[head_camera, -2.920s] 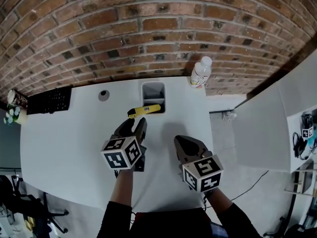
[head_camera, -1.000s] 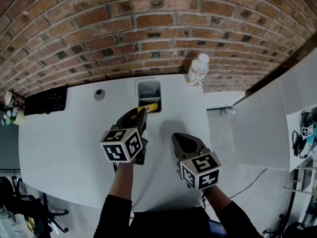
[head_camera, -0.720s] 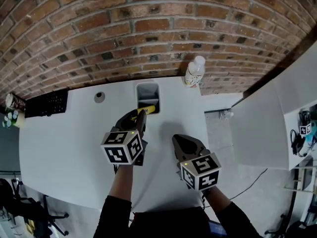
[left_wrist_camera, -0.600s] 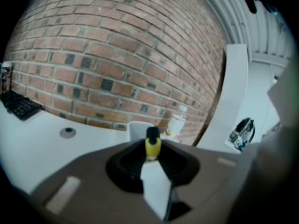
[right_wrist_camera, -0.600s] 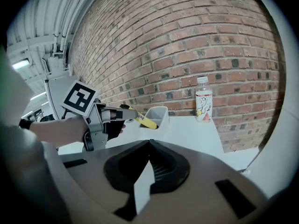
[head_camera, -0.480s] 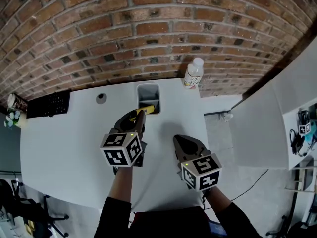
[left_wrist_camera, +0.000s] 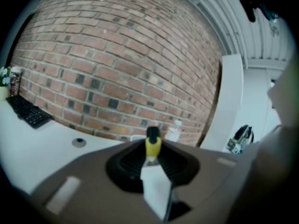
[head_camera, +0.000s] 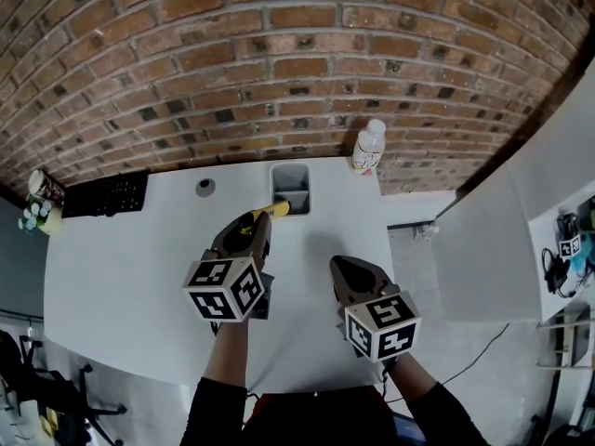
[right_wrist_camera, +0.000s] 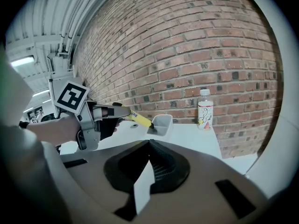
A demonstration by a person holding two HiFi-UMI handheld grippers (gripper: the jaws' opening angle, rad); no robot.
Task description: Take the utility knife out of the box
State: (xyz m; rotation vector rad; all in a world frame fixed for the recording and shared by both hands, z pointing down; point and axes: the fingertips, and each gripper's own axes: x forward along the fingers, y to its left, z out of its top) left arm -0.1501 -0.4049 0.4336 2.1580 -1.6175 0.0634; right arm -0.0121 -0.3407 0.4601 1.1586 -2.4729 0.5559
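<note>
Left gripper view: left claw [left_wrist_camera: 152,158] grips utility knife [left_wrist_camera: 153,145].

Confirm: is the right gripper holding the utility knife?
No, the yellow utility knife is clamped in the left gripper, while the right gripper has nothing between its jaws.

The box [head_camera: 291,186] stands at the far edge of the worktop [head_camera: 121,286], with the bottle [head_camera: 369,147] to its right and the keyboard [head_camera: 104,193] well off to its left. The utility knife [head_camera: 263,214] juts from the left tool [head_camera: 249,230], its far end by the box's near rim. The right tool [head_camera: 344,269] sits nearer and to the right.
</note>
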